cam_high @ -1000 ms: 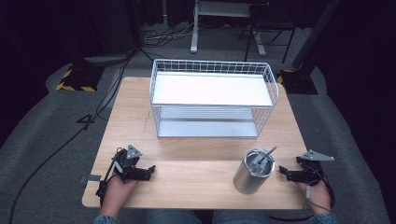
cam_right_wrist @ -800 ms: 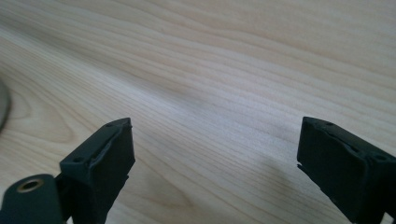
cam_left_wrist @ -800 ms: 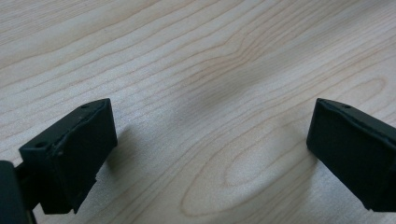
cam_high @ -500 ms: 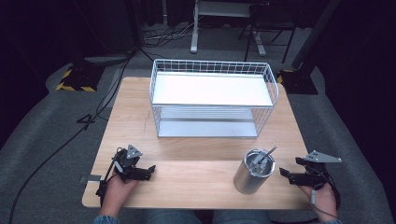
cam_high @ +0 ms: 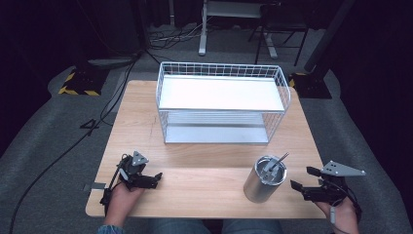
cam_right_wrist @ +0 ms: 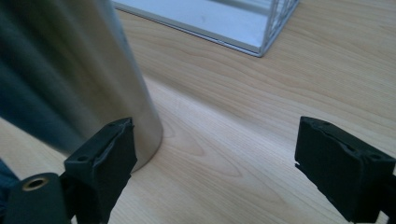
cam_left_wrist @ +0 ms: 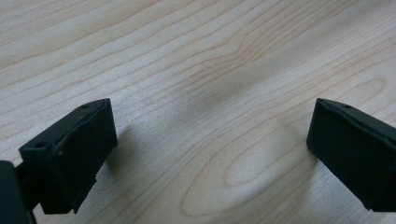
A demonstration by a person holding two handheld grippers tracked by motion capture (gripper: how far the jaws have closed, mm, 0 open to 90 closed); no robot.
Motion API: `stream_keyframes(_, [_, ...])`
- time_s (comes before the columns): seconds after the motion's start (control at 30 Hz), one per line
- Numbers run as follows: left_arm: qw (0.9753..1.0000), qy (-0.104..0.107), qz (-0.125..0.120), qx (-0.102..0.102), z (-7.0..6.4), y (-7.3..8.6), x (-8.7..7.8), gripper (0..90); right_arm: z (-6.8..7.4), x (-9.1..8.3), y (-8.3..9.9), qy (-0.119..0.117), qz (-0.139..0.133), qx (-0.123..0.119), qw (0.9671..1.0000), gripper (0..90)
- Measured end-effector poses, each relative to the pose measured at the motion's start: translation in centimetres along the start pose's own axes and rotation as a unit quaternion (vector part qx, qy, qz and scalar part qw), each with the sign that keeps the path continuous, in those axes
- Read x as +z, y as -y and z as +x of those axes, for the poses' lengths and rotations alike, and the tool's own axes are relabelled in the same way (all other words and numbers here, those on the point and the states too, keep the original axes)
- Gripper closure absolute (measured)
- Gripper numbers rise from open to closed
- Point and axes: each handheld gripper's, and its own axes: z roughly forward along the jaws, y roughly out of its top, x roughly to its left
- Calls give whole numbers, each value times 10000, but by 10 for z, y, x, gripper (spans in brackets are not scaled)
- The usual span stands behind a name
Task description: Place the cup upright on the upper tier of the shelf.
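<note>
At the table's near right corner, my right gripper has drifted slightly outward from the steel cup, jaws wide and empty, so no grasp is begun. My left gripper rests gaping on bare table.

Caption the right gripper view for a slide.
Open right gripper beside the steel cup on the wooden table.

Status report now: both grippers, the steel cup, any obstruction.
Left gripper open, idle on the table. Right gripper open beside the steel cup, not gripping. Nothing between them.
</note>
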Motion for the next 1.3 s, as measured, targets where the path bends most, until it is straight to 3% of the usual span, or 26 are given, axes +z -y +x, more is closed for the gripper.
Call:
stream_keyframes(0.23, [10000,1,1,0,0,0,0,22,15,-5,-6,-278,-96,-60,9995,129])
stream_keyframes(0.43, [10000,4,-1,-9,0,0,0,22,31,-10,-13,-542,-192,-251,9980,127])
stream_keyframes(0.73, [10000,7,-1,-16,0,0,0,22,51,-4,-19,-813,-194,-480,9953,60])
stream_keyframes(0.83, [10000,6,-4,-11,0,0,0,21,54,1,-20,-803,-198,-494,9953,0])
stream_keyframes(1.3, [10000,8,-8,1,0,0,0,20,68,30,-23,-833,-215,-649,9942,0])
